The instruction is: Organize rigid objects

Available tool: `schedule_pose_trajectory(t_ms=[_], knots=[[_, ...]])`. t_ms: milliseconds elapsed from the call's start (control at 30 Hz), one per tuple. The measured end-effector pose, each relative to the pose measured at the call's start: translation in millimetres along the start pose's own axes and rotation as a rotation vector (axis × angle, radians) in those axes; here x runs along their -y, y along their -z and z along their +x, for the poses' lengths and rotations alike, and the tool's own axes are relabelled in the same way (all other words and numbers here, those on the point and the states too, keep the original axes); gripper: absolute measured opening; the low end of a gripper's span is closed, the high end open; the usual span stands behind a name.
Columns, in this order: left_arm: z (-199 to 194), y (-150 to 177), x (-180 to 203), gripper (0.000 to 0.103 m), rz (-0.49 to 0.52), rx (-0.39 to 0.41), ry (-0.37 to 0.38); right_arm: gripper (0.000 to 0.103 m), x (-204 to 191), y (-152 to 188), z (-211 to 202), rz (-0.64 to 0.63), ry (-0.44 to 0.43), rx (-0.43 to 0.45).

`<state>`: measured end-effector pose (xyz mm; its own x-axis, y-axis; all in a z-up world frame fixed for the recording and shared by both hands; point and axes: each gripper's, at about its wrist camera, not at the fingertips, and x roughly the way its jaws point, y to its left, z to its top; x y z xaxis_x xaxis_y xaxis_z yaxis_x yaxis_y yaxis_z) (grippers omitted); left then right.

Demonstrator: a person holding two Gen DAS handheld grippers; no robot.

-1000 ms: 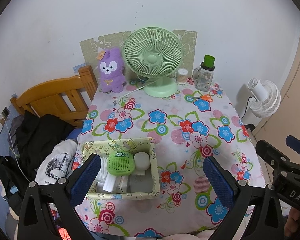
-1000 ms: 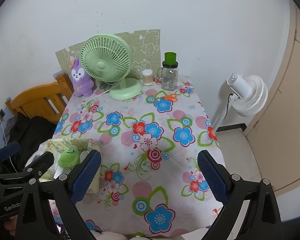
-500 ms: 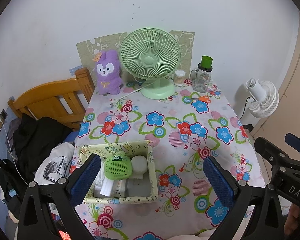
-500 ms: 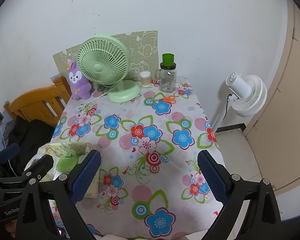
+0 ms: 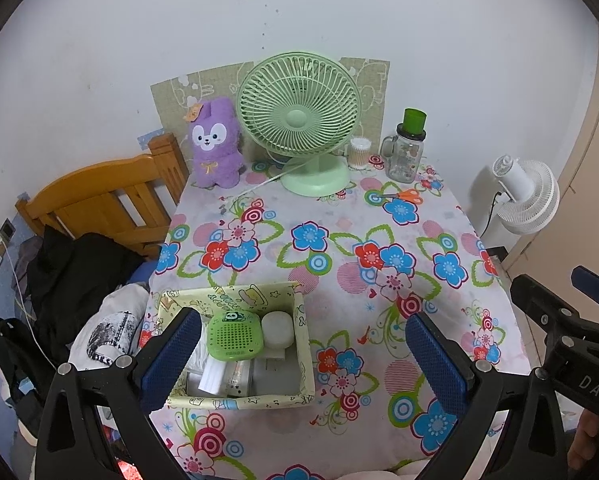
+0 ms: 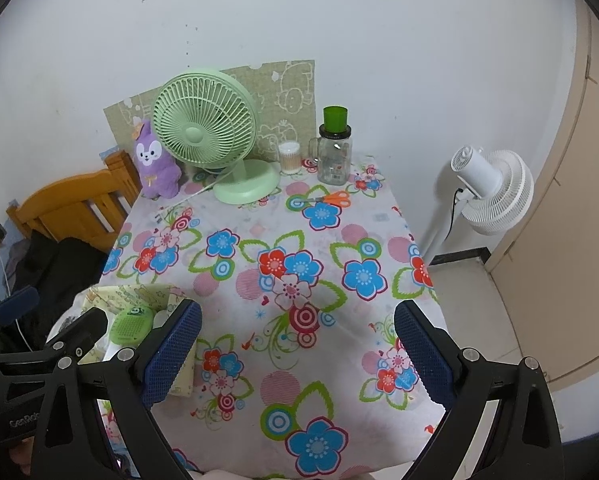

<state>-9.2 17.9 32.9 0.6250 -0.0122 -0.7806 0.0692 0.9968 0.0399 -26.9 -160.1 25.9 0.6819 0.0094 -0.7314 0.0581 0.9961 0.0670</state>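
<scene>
A pale green patterned box (image 5: 235, 401) stands at the table's near left. It holds a green speaker-like device (image 5: 235, 338), a white round jar (image 5: 277, 330) and other small items. The box also shows in the right wrist view (image 6: 131, 294). Orange scissors (image 5: 405, 196) lie at the far right, near a glass jar with a green cap (image 5: 407, 152) and a cotton swab tub (image 5: 359, 153). My left gripper (image 5: 305, 364) is open and empty above the box's right side. My right gripper (image 6: 297, 354) is open and empty above the table's near middle.
A green desk fan (image 5: 299, 120) and a purple plush rabbit (image 5: 215, 144) stand at the back of the flowered tablecloth (image 5: 339, 248). A wooden bed frame (image 5: 99, 196) with clothes is on the left. A white floor fan (image 5: 527, 196) stands on the right.
Both grippers have drawn back and risen slightly, so the table looks a little farther away. Both stay open and empty. Nothing on the table has moved.
</scene>
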Motion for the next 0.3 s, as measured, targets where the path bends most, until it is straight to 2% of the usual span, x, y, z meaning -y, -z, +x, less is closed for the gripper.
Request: schedule_pose_trajectory(t_ms=[300], knots=[[1.3,-0.3,0.2,0.103,0.0,-0.001,0.0,0.098,1.2,0.8,3.0,0.002,0.0,-0.001]])
